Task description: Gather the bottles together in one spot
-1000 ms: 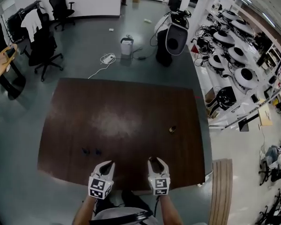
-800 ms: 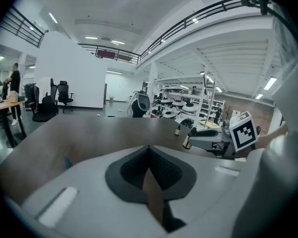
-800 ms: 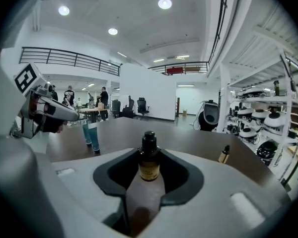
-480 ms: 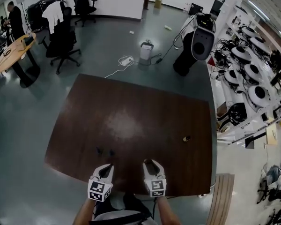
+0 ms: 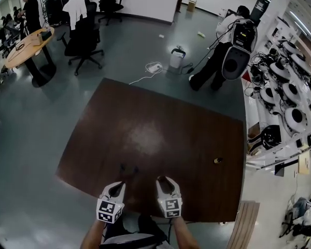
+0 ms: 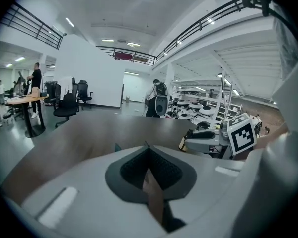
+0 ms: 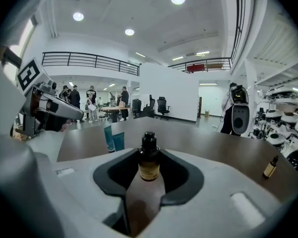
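Observation:
A small amber bottle with a black cap stands on the dark table between the jaws of my right gripper, which is shut on it near the table's near edge. A second small amber bottle stands alone towards the table's right edge. Two small teal pieces stand just ahead of my left gripper. That gripper is shut with nothing in it, and only a thin slit shows between its jaws. From the left gripper view, my right gripper lies off to the right.
Past the table's far edge are a black-and-white robot with a person beside it, a white bin and a power strip on the floor. Office chairs and a round table stand far left; white machines line the right.
The head view has swung, so the table sits further right and turned in the picture. A person now shows beside the robot. Both grippers keep their places and states.

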Available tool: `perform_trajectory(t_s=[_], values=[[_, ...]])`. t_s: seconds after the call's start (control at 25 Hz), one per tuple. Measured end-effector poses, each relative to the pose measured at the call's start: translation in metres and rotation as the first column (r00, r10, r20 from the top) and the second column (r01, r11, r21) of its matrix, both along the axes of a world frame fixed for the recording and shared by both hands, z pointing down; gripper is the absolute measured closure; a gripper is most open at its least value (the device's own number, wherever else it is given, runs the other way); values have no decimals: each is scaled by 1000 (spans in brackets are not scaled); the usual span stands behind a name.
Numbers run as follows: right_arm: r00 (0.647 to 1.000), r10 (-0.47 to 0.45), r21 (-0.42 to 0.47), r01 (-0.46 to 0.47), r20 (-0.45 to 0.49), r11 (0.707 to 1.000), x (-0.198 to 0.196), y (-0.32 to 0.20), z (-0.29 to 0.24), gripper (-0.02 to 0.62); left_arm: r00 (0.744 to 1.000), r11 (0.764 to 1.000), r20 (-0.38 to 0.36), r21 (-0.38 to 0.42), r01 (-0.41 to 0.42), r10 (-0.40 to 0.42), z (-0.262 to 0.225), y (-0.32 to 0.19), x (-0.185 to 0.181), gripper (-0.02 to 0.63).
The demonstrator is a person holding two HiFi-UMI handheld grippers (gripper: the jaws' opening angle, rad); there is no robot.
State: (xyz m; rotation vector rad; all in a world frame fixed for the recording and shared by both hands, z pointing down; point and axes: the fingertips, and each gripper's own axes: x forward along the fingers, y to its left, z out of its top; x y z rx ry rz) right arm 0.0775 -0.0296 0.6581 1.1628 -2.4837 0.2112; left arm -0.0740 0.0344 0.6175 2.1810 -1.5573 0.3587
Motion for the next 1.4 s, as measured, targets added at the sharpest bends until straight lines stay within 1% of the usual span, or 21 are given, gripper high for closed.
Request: perform_trajectory(t_s=[0.2,0.4,0.56,0.84,1.0,1.4], values=[[999,-36,-9,36,3,999,-21,-1,8,463,1000,1000,-2,-18,20,-20,6,2,-13,604],[999,-49,-23,49,9,999,-34,-2,19,463,1000,999,-11,-33,26,-27,12,1,-22,604],[998,-58,-38,58,-1,998,-37,-5,31,463,1000,999,-6,-48,21,-21,20,-1,-22,604],[997,-76,-59,75,-16,995,-47,-9,46,463,999,996,-16,-87,33,-34,31,1,-30,605],[996,-91,-62,89,-17,994,-49,-8,52,463,999,995,-21,-97,34,-36,37,3,-27,604],[995,-97,-79,94,-27,992,-54,-10,65,463,999,992,-18,-119,41,-43,44,6,-34,604]])
